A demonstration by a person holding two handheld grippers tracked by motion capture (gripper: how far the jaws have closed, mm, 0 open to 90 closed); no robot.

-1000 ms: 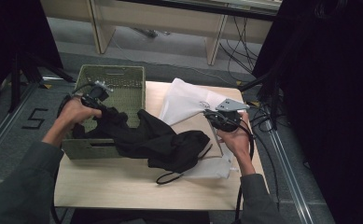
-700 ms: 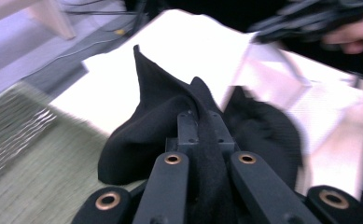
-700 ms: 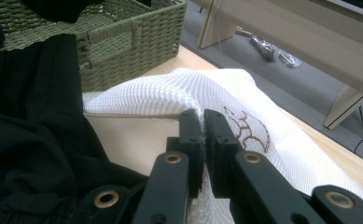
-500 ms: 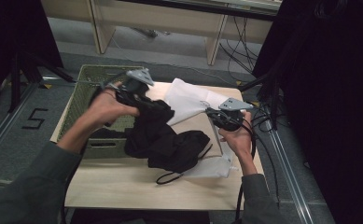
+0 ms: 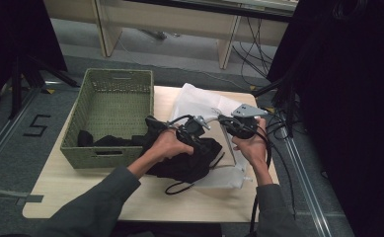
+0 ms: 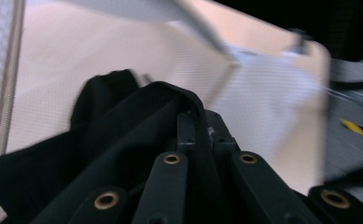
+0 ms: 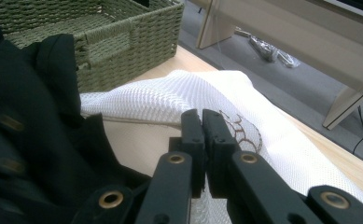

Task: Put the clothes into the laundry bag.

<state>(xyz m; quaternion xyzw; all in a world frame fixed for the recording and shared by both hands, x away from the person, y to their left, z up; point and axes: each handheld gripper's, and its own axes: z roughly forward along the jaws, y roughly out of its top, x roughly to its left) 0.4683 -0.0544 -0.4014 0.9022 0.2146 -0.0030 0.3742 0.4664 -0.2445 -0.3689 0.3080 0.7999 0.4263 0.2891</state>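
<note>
- I am looking down at the table (image 5: 130, 197), a light wood top that is holding everything.
- The basket (image 5: 111, 114) is sitting at the left end of the table. It is green and woven, and a bit of black cloth is lying in its near corner.
- The white bag (image 5: 195, 102) is lying to the right of the basket. It is made of mesh and is spreading out flat on the wood.
- The black cloth (image 5: 182, 163) is lying in a heap between the basket and the bag, partly on top of the bag. One end is hanging over the basket's right wall.
- A thin black cord (image 5: 175, 187) is curling on the wood just in front of the heap.
- My left gripper (image 5: 193, 129) is sitting over the heap. Its jaws are pinching a fold of the black cloth (image 6: 123, 135), which is draping over them.
- My right gripper (image 5: 231, 124) is just beside the left one. Its jaws are pinching the edge of the white bag (image 7: 179, 100).
</note>
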